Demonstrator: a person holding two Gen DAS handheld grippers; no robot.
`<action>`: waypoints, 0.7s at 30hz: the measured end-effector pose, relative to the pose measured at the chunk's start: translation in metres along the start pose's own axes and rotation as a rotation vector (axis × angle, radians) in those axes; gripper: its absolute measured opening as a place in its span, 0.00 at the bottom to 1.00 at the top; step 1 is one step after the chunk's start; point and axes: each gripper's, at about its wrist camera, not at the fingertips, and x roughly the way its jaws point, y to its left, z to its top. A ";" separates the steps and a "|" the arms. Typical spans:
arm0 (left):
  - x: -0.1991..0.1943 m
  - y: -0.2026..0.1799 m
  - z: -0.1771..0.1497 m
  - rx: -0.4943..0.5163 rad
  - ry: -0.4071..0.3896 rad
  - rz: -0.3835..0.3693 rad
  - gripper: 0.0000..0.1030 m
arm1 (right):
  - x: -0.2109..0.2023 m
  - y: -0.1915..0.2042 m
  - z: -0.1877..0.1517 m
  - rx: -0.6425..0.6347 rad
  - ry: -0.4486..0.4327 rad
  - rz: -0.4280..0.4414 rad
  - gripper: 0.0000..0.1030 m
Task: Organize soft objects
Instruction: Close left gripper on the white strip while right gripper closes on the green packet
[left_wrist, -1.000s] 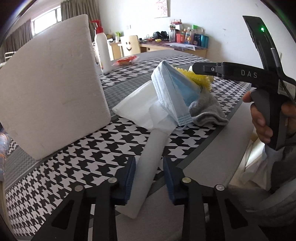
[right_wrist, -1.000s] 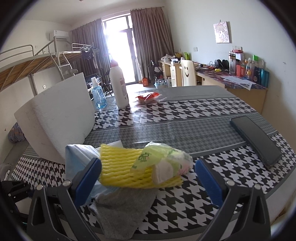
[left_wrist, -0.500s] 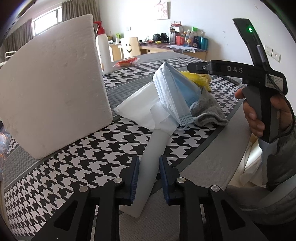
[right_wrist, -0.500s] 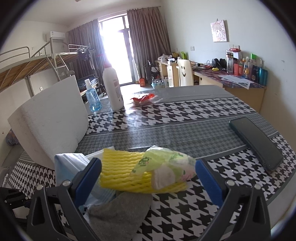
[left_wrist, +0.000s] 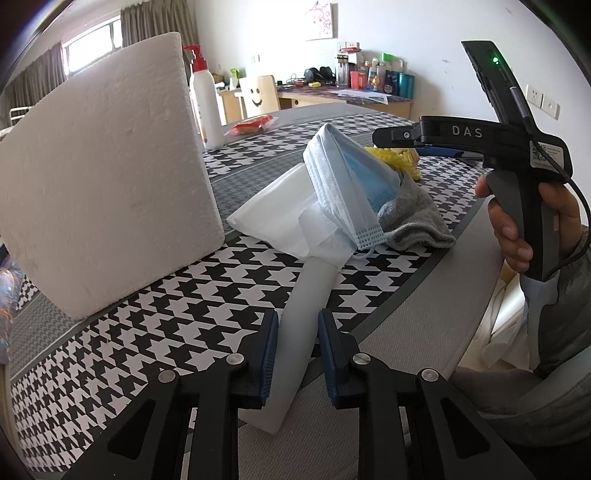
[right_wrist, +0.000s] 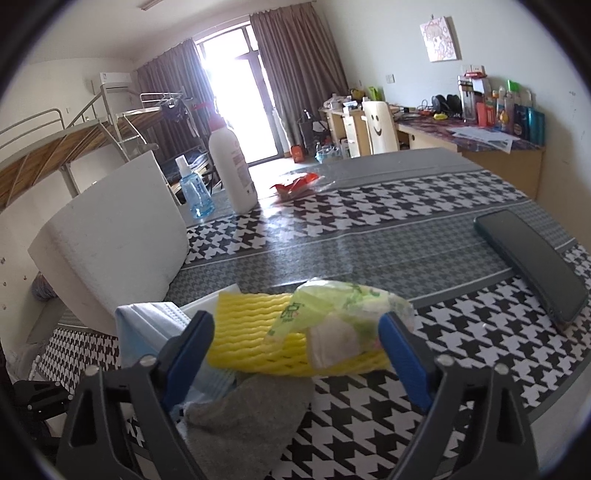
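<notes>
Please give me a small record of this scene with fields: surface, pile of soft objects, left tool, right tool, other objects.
surface: black-and-white houndstooth tablecloth
pile: blue pleated face mask, grey knit sock, yellow ribbed foam sleeve, green-printed plastic bag
left hand-held gripper: shut on white foam strip
right hand-held gripper: closing around sleeve and bag, pads not touching
other: big white foam block, white pump bottle, dark phone
</notes>
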 end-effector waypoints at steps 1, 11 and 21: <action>0.000 0.000 0.000 0.001 0.000 0.000 0.23 | 0.001 -0.001 0.000 0.004 0.002 0.001 0.85; 0.000 0.001 -0.001 0.003 -0.003 0.001 0.23 | 0.004 -0.008 0.000 0.037 0.032 -0.002 0.55; -0.007 0.004 -0.003 -0.003 -0.016 0.005 0.22 | -0.001 -0.001 0.000 -0.012 0.026 -0.021 0.25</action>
